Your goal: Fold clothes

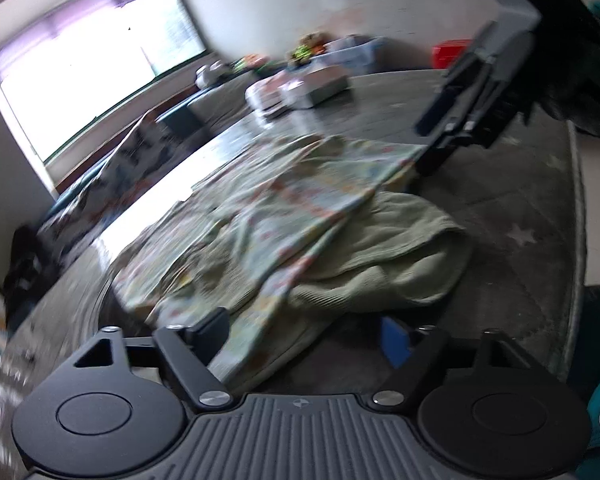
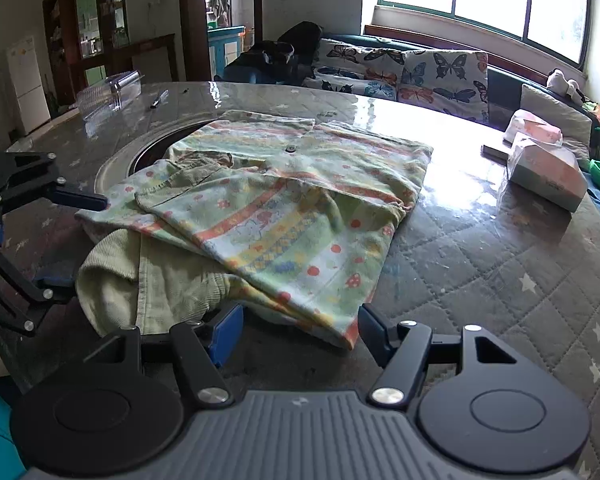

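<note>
Printed shirt [image 2: 284, 208] soft, limp, light; grab near hem corner. Left gripper [image 1: 300, 330], right gripper [image 2: 300, 328] jaws part-open, empty.

No legible text — not on boxes, not on cloth.

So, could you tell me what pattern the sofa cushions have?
Colourful butterflies on a pale ground; the cushions show best in the right wrist view.

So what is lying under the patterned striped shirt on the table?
A pale green ribbed garment sticks out beneath the patterned striped shirt at its near-left edge; the rest of it is covered.
</note>
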Motion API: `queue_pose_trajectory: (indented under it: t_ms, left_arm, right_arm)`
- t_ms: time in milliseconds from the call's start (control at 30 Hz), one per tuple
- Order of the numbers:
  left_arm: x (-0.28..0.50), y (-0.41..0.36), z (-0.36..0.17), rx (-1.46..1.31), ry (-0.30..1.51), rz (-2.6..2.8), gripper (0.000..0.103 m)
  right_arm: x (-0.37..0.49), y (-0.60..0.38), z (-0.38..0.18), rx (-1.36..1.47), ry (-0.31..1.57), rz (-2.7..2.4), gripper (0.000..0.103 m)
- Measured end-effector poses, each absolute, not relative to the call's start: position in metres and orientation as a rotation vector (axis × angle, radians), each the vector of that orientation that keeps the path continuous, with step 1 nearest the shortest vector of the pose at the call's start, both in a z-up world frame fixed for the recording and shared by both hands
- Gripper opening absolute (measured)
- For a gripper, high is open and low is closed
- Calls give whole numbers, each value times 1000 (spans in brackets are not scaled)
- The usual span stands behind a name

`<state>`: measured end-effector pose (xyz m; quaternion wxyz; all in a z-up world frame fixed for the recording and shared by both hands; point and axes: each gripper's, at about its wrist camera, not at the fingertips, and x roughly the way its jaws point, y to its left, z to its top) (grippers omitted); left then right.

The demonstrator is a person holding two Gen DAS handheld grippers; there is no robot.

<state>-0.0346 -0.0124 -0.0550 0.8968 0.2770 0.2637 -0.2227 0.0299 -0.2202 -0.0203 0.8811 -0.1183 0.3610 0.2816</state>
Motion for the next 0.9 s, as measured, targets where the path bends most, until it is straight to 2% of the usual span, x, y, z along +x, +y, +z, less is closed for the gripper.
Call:
queue_pose_trajectory:
  t_ms: [200, 267, 300, 400, 733, 800, 900]
  left_arm:
    - [-31, -17, -55, 535, 498, -554, 50]
    - [-29, -17, -52, 503, 490, -579, 36]
    - [-27, -15, -50, 476, 494, -593, 25]
    - [-18, -9, -43, 401, 503, -605, 14]
    - [23, 8, -14, 185, 534, -545, 11]
    - [30, 12, -12, 166, 546, -536, 11]
    - [36, 16, -13, 141, 564, -522, 11]
  right_arm:
    - [29, -218, -20, -269, 751, 591, 65]
    - [29, -217, -20, -278, 750, 596, 65]
    - [29, -217, -20, -284, 748, 601, 65]
    - [27, -215, -19, -311, 739, 614, 65]
    - [27, -182, -28, -396, 676, 703, 65]
    - [30, -172, -29, -400, 650, 714, 61]
    - [42, -159, -29, -355, 663, 753, 45]
